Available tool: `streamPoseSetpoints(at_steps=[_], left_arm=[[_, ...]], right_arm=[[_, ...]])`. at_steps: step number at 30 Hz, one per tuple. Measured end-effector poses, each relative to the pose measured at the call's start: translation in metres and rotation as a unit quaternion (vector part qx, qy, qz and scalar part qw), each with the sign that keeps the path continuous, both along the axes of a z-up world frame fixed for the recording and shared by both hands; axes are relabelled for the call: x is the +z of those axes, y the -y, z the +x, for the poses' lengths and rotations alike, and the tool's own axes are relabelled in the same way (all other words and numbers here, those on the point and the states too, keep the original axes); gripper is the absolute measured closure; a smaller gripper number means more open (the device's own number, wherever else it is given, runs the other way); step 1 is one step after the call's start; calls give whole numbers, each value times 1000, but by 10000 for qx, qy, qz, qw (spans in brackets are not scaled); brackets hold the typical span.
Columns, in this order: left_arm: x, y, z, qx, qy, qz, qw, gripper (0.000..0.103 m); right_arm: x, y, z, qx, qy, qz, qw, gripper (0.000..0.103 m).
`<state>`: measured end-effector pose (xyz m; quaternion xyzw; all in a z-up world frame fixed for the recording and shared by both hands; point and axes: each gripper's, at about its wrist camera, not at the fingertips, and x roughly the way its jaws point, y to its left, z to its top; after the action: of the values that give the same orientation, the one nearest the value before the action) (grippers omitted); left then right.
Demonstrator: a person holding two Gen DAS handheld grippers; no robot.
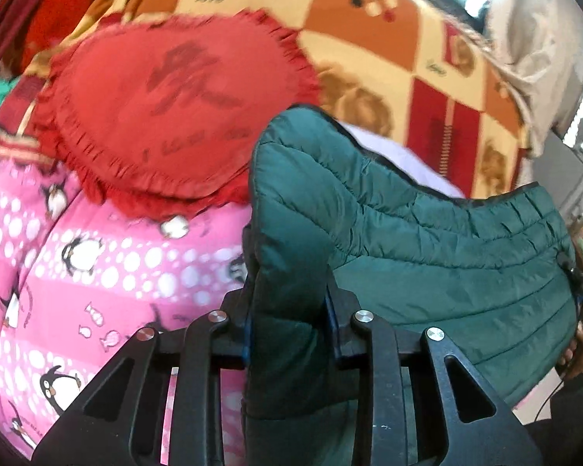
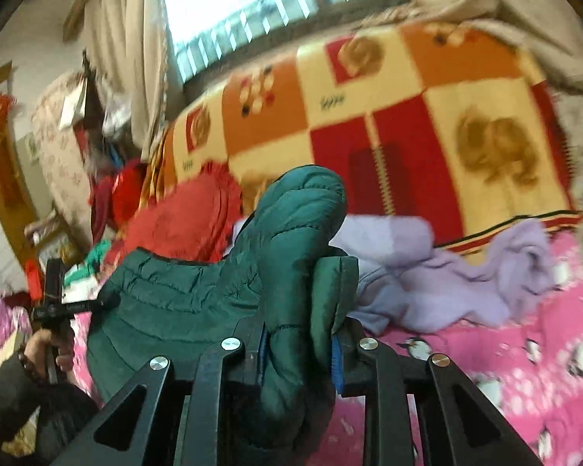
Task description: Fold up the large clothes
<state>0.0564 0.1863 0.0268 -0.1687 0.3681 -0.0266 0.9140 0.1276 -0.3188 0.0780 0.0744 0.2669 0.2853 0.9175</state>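
A dark green quilted puffer jacket (image 1: pixel 427 256) hangs stretched between my two grippers above the bed. My left gripper (image 1: pixel 289 310) is shut on one bunched edge of the jacket, which fills the gap between its fingers. In the right wrist view the jacket (image 2: pixel 198 295) runs to the left, and my right gripper (image 2: pixel 299 345) is shut on its other bunched edge. The left gripper (image 2: pixel 54 303) and the hand holding it show at the far left of that view. A lilac garment (image 2: pixel 466 275) lies on the bed behind the jacket.
A pink penguin-print cover (image 1: pixel 97 279) lies on the bed. A red frilled cushion (image 1: pixel 182 112) rests on it. An orange, red and cream checked blanket (image 2: pixel 388 116) lies behind. Curtains and a window (image 2: pixel 252 4) stand at the far side.
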Motion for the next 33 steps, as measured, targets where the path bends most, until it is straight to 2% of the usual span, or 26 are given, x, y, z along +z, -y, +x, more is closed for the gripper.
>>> streamPoseSetpoints(at_steps=[3,4,6,9,11,12,13,16,18,20,21,23,25,28,29,30,31,33], left_arm=[[17,17,-1,-200,82,29,9998,76],[18,20,1,-243,90,73,9996,76],[12,22,12,-279,-14,38,9996,76],[-12,21,41,-245,-282,11,9993,76],[-26,20,54,-208,-478,-53,9986,76],[-30,20,55,-187,-506,-83,9985,76],[-30,20,54,-167,-498,-122,9985,76],[-21,15,51,-213,-444,-276,9984,76],[-11,12,48,-216,-369,-322,9986,76],[4,14,44,-32,-119,-162,9998,76],[14,19,43,58,108,-5,9999,76],[26,31,50,36,380,128,9992,59],[26,47,68,-77,361,190,9991,48],[2,71,103,-244,-125,518,9983,48],[-11,78,114,-262,-369,640,9969,48],[-23,83,122,-306,-511,687,9959,48],[-32,87,126,-337,-568,715,9953,48],[-54,93,133,-318,-533,749,9953,47]], right_arm=[[2,23,-15,-214,-38,147,9997,80],[-5,30,-11,-285,-195,214,9992,80],[-25,39,4,-404,-640,304,9967,80],[-73,46,37,-519,-1474,213,9875,77],[-96,52,54,-682,-1931,161,9787,65],[-104,56,61,-756,-2198,217,9724,61],[-106,62,65,-845,-2394,407,9664,51],[-95,80,59,-1077,-2482,940,9581,42],[-73,94,45,-1533,-2123,1176,9579,37],[-44,85,29,-1949,-1590,757,9649,31],[-28,69,22,-2055,-1304,361,9692,29],[-13,38,18,-1942,-1039,-114,9754,25],[-15,-7,27,-1604,-997,-737,9792,25],[-46,-48,55,-1107,-1382,-1456,9734,25],[-60,-55,61,-1001,-1543,-1712,9679,25],[-81,-61,72,-1015,-1784,-2091,9561,25],[-95,-60,77,-1050,-1937,-2248,9492,19],[-114,-51,86,-1126,-2198,-2076,9465,12]])
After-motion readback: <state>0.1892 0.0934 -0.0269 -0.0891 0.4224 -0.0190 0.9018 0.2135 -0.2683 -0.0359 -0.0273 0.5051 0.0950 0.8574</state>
